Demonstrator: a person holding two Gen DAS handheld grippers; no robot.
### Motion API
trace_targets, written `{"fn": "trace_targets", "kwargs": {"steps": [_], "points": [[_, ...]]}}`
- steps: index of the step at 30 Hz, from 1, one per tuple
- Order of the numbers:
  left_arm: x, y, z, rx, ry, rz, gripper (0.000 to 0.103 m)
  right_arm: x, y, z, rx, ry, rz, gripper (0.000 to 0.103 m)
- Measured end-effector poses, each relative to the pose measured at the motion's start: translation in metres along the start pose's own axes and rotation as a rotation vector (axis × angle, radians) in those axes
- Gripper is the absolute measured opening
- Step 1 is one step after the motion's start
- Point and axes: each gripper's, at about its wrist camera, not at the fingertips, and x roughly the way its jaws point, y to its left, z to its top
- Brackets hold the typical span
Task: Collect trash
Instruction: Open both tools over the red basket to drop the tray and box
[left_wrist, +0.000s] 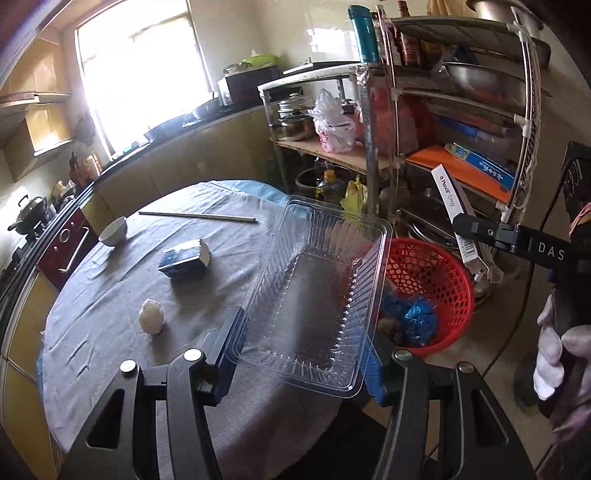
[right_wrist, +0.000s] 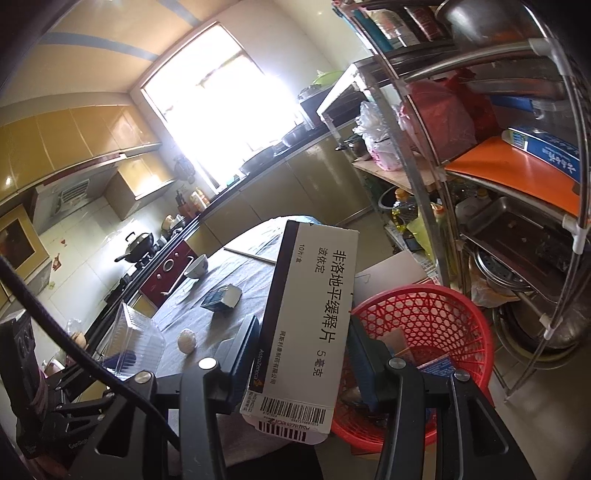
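Note:
My left gripper (left_wrist: 301, 354) is shut on a clear plastic tray (left_wrist: 317, 295) and holds it over the table's right edge, beside the red basket (left_wrist: 436, 291). My right gripper (right_wrist: 303, 350) is shut on a white medicine box (right_wrist: 306, 325), held above the red basket (right_wrist: 424, 325); this box also shows in the left wrist view (left_wrist: 456, 218). The basket holds blue crumpled wrapping (left_wrist: 413, 321). On the grey tablecloth (left_wrist: 110, 332) lie a small blue carton (left_wrist: 184, 258) and a white paper ball (left_wrist: 151, 315).
A white bowl (left_wrist: 113, 230) and chopsticks (left_wrist: 197, 217) lie at the table's far side. A metal rack (left_wrist: 461, 122) full of pots and boxes stands right of the basket. A stove with a wok (left_wrist: 29, 216) runs along the left counter.

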Motion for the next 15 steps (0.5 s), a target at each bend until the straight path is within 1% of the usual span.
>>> {"fn": "trace_targets", "kwargs": {"steps": [3,7,10,15], "points": [[0.005,-0.002,0.002,0.007,0.02,-0.024,0.059,-0.003,-0.007,0.001,0.01,-0.004,-0.013,0.051],[0.019,-0.008,0.005,0.019,0.065,-0.067,0.059,-0.006,-0.019,0.003,0.032,-0.006,-0.031,0.051],[0.036,-0.015,0.013,0.024,0.104,-0.107,0.059,-0.007,-0.029,0.005,0.049,-0.005,-0.045,0.051],[0.065,-0.033,0.026,0.042,0.159,-0.146,0.059,-0.008,-0.05,0.004,0.107,0.004,-0.049,0.051]]}}
